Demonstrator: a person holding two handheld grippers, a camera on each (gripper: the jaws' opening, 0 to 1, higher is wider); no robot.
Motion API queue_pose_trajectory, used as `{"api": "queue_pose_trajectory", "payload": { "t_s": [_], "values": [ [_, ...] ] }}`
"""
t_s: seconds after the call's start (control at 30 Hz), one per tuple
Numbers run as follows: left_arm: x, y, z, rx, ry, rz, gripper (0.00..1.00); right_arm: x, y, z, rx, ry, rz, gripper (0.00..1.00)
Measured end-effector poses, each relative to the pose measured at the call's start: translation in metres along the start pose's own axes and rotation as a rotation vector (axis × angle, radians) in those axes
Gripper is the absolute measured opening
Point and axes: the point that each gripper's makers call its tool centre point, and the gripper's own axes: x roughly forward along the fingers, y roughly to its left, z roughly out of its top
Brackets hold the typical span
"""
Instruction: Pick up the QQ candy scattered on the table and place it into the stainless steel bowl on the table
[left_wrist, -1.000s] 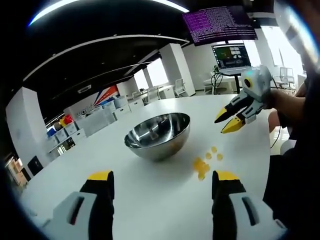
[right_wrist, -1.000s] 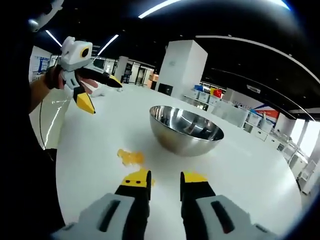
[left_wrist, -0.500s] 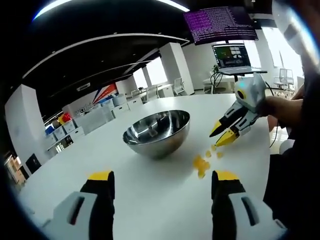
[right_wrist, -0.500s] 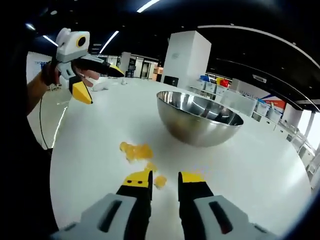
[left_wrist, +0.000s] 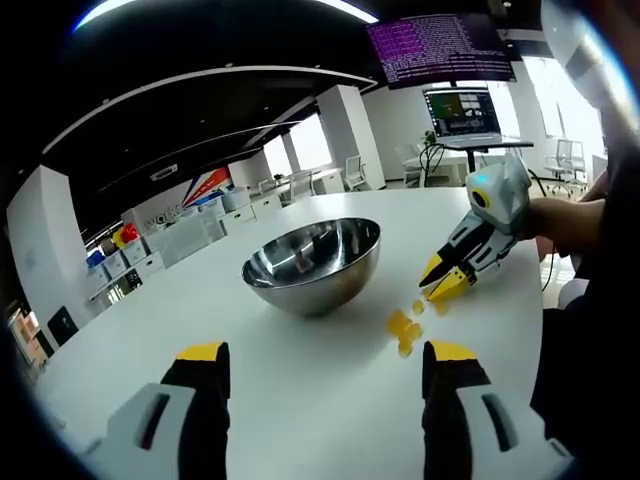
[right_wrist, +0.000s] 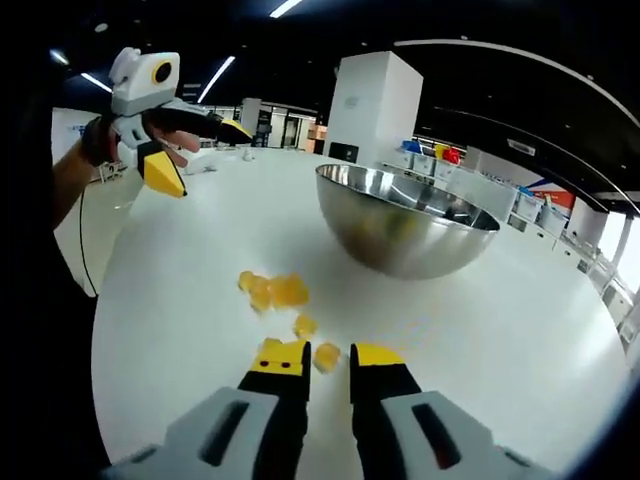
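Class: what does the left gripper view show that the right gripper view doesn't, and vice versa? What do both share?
Left gripper view: lit screens behind the table, the left claw with jaws wide apart. Right gripper view: a white pillar, one candy between narrowly parted jaws of the right claw. Both: steel bowl, candy pile, table, the other claw.

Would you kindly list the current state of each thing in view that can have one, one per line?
Round stainless steel bowl: upright on the white table, no candy visible inside.
Yellow QQ candy pieces: scattered loose on the table beside the bowl.
Left gripper: open, held above the table.
Right gripper: fingers narrowly apart around one candy piece at the table, not yet closed on it.
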Motion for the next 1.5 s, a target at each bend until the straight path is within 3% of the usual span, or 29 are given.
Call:
{"api": "queue_pose_trajectory", "payload": {
  "t_s": [0.63, 0.83, 1.1, 1.4, 1.5],
  "values": [
    [0.0, 0.003, 0.0, -0.001, 0.006, 0.017, 0.78, 0.001, 0.001, -0.002, 0.012, -0.014, 0.012, 0.07],
    [-0.001, 0.002, 0.0, 0.001, 0.007, 0.018, 0.78, 0.0, 0.003, 0.001, -0.02, -0.021, 0.011, 0.06],
    [-0.004, 0.004, 0.002, 0.004, -0.001, 0.024, 0.78, -0.017, 0.0, 0.027, -0.043, -0.073, -0.028, 0.05],
    [-0.006, 0.005, 0.004, 0.001, -0.01, 0.027, 0.78, -0.053, -0.019, 0.1, 0.027, -0.253, -0.06, 0.05],
    [-0.007, 0.005, 0.005, -0.004, -0.011, 0.027, 0.78, -0.058, -0.023, 0.116, 0.013, -0.274, -0.065, 0.05]
  ]
}}
